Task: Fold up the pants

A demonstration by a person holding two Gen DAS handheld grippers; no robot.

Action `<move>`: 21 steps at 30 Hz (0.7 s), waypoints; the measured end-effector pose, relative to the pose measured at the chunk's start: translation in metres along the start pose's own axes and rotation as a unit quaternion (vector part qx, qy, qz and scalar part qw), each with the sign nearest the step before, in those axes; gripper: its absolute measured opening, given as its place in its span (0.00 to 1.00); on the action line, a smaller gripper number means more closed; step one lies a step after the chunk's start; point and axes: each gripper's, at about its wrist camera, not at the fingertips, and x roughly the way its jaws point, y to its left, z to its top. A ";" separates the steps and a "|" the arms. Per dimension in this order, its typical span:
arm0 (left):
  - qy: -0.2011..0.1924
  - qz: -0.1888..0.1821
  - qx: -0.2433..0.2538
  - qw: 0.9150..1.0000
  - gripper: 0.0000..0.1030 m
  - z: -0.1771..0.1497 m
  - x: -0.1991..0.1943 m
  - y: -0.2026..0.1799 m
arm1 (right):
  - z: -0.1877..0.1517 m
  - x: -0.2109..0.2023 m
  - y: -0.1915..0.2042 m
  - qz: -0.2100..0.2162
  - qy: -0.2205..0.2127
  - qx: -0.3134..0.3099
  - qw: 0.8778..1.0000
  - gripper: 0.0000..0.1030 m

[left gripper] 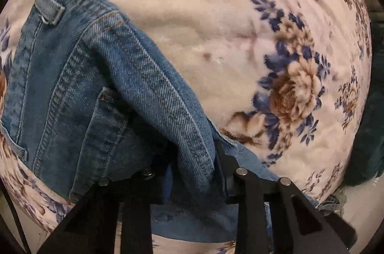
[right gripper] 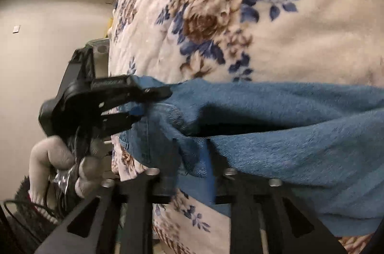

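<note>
Blue denim pants (left gripper: 100,76) lie bunched on a floral blanket (left gripper: 192,21), waistband and belt loop (left gripper: 49,8) at the upper left. A raised fold of denim runs down between the fingers of my left gripper (left gripper: 194,155), which is shut on it. In the right wrist view the pants (right gripper: 288,129) hang as a thick blue fold across the blanket (right gripper: 300,38). My right gripper (right gripper: 194,155) is shut on the fabric's lower edge. To the left, the left gripper (right gripper: 153,105) clamps the same cloth end, held by a gloved hand (right gripper: 55,162).
The blanket's edge drops off at the left in the right wrist view, with a pale wall (right gripper: 48,50) beyond. Cables (right gripper: 28,210) hang below the gloved hand. A dark green cloth (left gripper: 367,134) sits past the blanket's right edge in the left wrist view.
</note>
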 end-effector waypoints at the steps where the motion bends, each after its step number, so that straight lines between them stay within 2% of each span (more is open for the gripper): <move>1: 0.000 -0.002 -0.001 1.000 0.26 -0.001 0.001 0.001 | 0.004 0.003 0.001 -0.004 0.004 -0.001 1.000 0.28; 5: 0.002 -0.015 -0.006 1.000 0.26 0.001 -0.002 0.012 | 0.022 0.001 0.024 -0.024 -0.006 -0.041 0.999 0.28; 6: 0.002 -0.016 -0.004 1.000 0.26 0.000 -0.002 0.015 | 0.025 0.001 0.026 -0.023 -0.003 -0.041 0.999 0.31; 7: 0.003 -0.018 -0.004 1.000 0.26 -0.001 -0.001 0.017 | 0.029 0.004 0.027 -0.020 0.002 -0.037 0.999 0.39; 8: 0.004 -0.020 -0.003 1.000 0.26 -0.002 -0.001 0.017 | 0.033 0.009 0.023 -0.012 0.017 -0.026 0.999 0.43; 11: 0.009 -0.027 -0.007 1.000 0.26 0.004 -0.005 0.021 | 0.040 0.030 -0.003 0.055 0.070 0.038 0.995 0.52; 14: 0.012 -0.031 -0.004 0.999 0.26 0.004 -0.004 0.024 | 0.040 0.051 -0.029 0.082 0.111 0.086 0.987 0.53; 15: 0.011 -0.030 0.000 0.999 0.26 0.004 -0.005 0.025 | 0.040 0.054 -0.033 0.087 0.113 0.092 0.986 0.54; 17: 0.009 -0.030 0.006 0.999 0.26 0.004 -0.004 0.026 | 0.044 0.061 -0.034 0.093 0.114 0.097 0.984 0.64; 18: 0.009 -0.029 0.007 1.000 0.26 0.005 -0.004 0.025 | 0.046 0.066 -0.031 0.094 0.121 0.093 0.984 0.72; 21: 0.009 -0.036 0.000 0.999 0.26 0.006 -0.006 0.027 | 0.050 0.060 -0.015 0.099 0.135 0.060 0.984 0.74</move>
